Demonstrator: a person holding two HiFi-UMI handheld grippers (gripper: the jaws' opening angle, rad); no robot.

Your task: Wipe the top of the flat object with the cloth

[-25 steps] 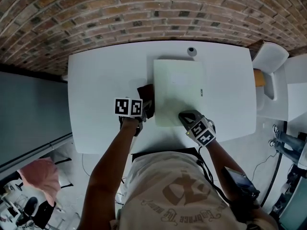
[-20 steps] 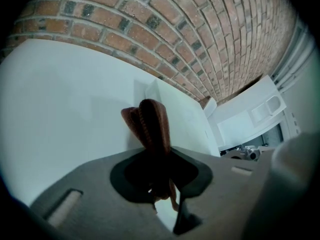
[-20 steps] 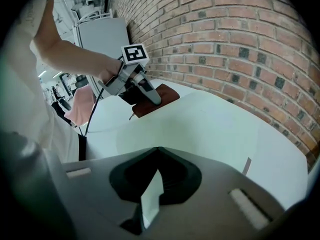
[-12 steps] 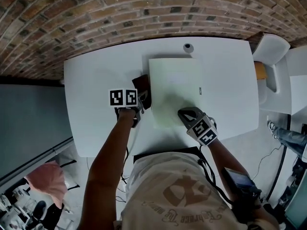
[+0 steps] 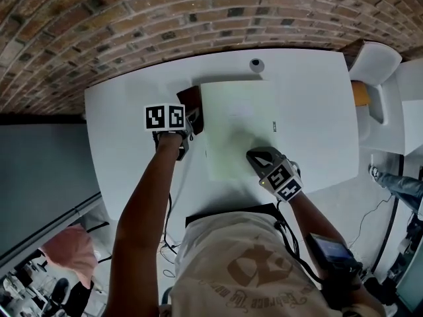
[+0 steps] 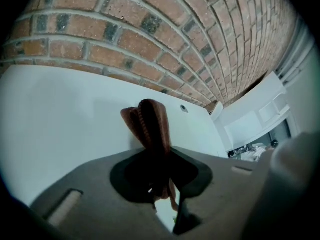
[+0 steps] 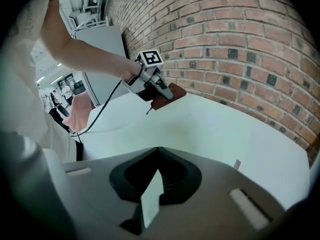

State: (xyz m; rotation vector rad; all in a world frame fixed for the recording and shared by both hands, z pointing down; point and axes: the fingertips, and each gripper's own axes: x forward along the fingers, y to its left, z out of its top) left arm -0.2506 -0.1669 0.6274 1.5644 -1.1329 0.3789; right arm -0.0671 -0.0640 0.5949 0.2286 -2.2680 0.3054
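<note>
- One flat object [image 5: 241, 127]: a pale green sheet lying on the white table [image 5: 132, 150], its long sides running away from the person
- One cloth [image 5: 188, 101]: brown and bunched, just beside the sheet's far left corner; I cannot tell whether it touches the table
- Two grippers, one in each hand, each with a marker cube
- One small round thing [image 5: 256, 65] on the table just past the sheet's far edge
- One white chair [image 5: 373, 68] at the table's right end; a brick wall behind the table
- Left gripper [image 5: 188, 117]: jaws closed tight on the cloth, with almost no gap between them. In its own view the cloth [image 6: 150, 126] sticks up out of the jaws as a folded ridge, and a loose end hangs below the left gripper [image 6: 157, 184]
- Right gripper [image 5: 254, 156]: at the sheet's near edge, toward its right corner. In its own view the right gripper [image 7: 152, 199] pinches that thin pale edge, which stands between the jaws as a narrow strip
- From the right gripper view, the left gripper [image 7: 150, 86] and cloth [image 7: 165, 96] show across the sheet [image 7: 200, 134], at its far side near the wall
</note>
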